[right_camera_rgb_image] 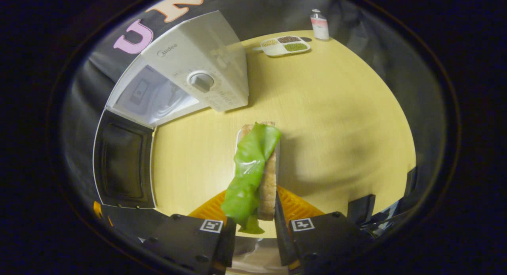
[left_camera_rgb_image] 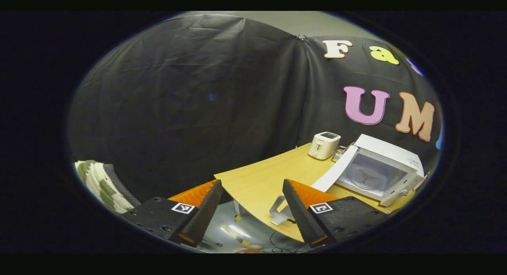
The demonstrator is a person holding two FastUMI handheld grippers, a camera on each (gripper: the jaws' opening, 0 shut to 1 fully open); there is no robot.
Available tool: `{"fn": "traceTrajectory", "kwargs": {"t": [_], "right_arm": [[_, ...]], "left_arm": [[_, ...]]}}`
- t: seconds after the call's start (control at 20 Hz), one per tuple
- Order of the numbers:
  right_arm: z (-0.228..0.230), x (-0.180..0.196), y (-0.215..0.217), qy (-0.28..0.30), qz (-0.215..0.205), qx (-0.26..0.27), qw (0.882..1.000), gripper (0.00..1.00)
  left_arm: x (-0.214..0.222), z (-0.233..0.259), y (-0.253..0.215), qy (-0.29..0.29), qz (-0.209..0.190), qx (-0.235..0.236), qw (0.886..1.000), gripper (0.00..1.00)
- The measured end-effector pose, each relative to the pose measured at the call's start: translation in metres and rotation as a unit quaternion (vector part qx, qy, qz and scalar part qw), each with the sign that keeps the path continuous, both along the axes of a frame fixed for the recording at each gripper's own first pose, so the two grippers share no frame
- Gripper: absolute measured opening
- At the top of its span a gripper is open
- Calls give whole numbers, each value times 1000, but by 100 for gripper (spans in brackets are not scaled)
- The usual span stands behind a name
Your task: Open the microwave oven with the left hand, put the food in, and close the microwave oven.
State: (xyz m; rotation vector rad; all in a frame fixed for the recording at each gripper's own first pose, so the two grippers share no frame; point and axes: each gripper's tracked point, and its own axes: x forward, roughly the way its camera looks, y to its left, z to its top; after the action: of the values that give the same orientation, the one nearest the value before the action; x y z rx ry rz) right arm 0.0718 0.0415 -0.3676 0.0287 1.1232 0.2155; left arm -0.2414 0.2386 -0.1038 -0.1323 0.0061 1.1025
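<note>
The white microwave oven (left_camera_rgb_image: 386, 170) stands on the wooden table (left_camera_rgb_image: 261, 180) with its door (left_camera_rgb_image: 334, 170) swung open, the turntable visible inside. My left gripper (left_camera_rgb_image: 253, 215) is open and empty, held off the table's near edge, well short of the oven. In the right gripper view the microwave oven (right_camera_rgb_image: 198, 73) sits at upper left, its dark-windowed door (right_camera_rgb_image: 122, 160) open toward me. My right gripper (right_camera_rgb_image: 253, 223) is shut on the food (right_camera_rgb_image: 255, 168), a slice of bread with a green lettuce leaf, held above the table in front of the oven.
A white toaster (left_camera_rgb_image: 324, 145) stands behind the microwave's door. A divided tray of grains (right_camera_rgb_image: 284, 45) and a small bottle (right_camera_rgb_image: 319, 24) sit at the far edge of the table (right_camera_rgb_image: 336, 108). A white bracket (left_camera_rgb_image: 279, 211) hangs at the table's near edge.
</note>
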Motion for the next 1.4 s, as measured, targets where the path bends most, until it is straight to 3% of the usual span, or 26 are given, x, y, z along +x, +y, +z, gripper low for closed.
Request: {"fn": "traceTrajectory", "kwargs": {"t": [0.05, 0.1, 0.25, 0.3, 0.45, 0.5, 0.55, 0.6, 0.85, 0.95, 1.1, 1.15, 1.4], "right_arm": [[0, 1, 0, 1, 8, 1, 1000, 41], [-1, -1, -1, 7, 11, -2, 1000, 48], [0, -1, -2, 9, 11, -7, 1000, 48], [2, 0, -2, 5, 6, -7, 1000, 41], [15, 2, 0, -13, -29, 5, 999, 41], [19, 1, 2, -15, -38, 9, 999, 31], [25, 0, 4, -18, -47, 11, 999, 39], [30, -2, 5, -23, -58, 12, 998, 31], [64, -17, 21, -50, -106, 5, 993, 31], [78, -21, 33, -70, -122, 4, 990, 46], [93, -24, 68, -95, -145, 37, 984, 32], [94, -25, 82, -101, -148, 52, 982, 38], [79, -35, 152, -114, -130, 99, 980, 39]], "left_arm": [[0, -2, -1, -1, 0, -4, 1000, 87], [-1, -1, -1, 1, 1, -5, 1000, 90], [-4, 1, 3, 6, 5, 3, 1000, 90], [-2, 2, 5, 8, 2, 5, 1000, 90], [8, 5, 16, 10, -16, 9, 1000, 87], [15, 6, 23, 11, -27, 7, 1000, 90], [23, 4, 29, 13, -40, 6, 999, 90], [31, 4, 37, 18, -55, 4, 998, 90], [73, -3, 78, 61, -141, -5, 988, 90], [89, -5, 90, 71, -172, -10, 982, 90], [115, -9, 100, 84, -221, -14, 972, 90], [120, -11, 102, 88, -234, -15, 968, 90], [150, -18, 98, 110, -301, -18, 947, 90]]}}
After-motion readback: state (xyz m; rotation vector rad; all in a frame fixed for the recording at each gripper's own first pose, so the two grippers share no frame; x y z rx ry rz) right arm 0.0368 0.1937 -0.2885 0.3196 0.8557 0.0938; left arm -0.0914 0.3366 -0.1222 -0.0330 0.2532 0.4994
